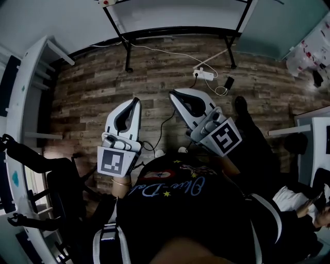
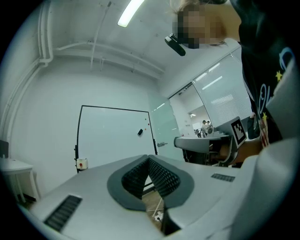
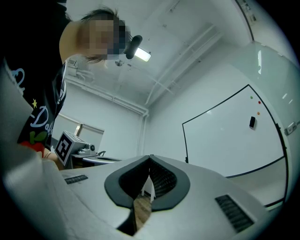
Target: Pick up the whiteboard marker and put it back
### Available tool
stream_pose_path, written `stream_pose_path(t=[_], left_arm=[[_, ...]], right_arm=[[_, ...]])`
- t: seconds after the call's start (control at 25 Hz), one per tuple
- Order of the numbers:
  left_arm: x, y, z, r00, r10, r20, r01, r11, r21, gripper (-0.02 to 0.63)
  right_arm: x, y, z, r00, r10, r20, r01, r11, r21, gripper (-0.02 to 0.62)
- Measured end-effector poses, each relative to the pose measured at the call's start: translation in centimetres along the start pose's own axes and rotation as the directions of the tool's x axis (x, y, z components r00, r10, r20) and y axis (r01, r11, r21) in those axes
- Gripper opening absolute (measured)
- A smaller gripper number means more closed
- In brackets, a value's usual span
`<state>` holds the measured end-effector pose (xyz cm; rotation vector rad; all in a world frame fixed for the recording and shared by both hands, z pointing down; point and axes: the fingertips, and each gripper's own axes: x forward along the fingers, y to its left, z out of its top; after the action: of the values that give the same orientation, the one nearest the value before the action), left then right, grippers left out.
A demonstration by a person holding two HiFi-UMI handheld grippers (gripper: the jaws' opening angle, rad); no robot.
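Black shirt (image 1: 170,188) with pale cursive lettering, possibly "Blue", fills the lower frame. Above it, the left gripper (image 1: 135,100) and right gripper (image 1: 172,94) are both closed and empty, aimed across the wood-plank floor (image 1: 103,82) toward the whiteboard (image 1: 175,13) at top. No marker can be made out. Judged step: the approach. Next, find the marker and open one gripper's jaws.

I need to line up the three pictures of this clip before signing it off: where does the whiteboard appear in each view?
Head view: the whiteboard is at the top edge, centre, with only its lower part showing.
Left gripper view: centre-left, beyond the jaws.
Right gripper view: right side, leaning in the picture.
Shared landmark: the board's black frame, visible in all three views.
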<state>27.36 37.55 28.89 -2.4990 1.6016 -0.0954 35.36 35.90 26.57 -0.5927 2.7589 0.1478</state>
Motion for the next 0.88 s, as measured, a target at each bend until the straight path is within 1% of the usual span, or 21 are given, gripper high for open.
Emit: stream_pose_path(t=[0.2,0.36,0.64,0.88], left_arm=[[1.4,-1.4,0.0,1.0,-0.008,-0.005,0.008,1.0,0.019,-0.012],[1.7,-2.0,-0.4,1.0,-0.007,-0.025,0.007,1.0,0.01,-0.012],[2.5,-0.8,-1.1,0.999,0.024,-0.025,-0.024,1.0,-0.004,-0.012],[4.4,1.1,-1.7,1.0,0.008,-0.005,-0.008,1.0,-0.026,-0.012]], right_arm=[[-1.7,-1.6,0.3,1.0,-0.017,0.003,0.018,1.0,-0.006,0.026],[-2.2,-2.2,0.0,1.0,-0.013,-0.004,0.013,1.0,-0.002,0.026],[-1.5,-3.3,-0.7,1.0,-0.005,-0.014,0.005,1.0,0.003,0.026],[0.3,-4.6,-1.5,1.0,-0.01,-0.028,0.01,1.0,-0.014,0.026]])
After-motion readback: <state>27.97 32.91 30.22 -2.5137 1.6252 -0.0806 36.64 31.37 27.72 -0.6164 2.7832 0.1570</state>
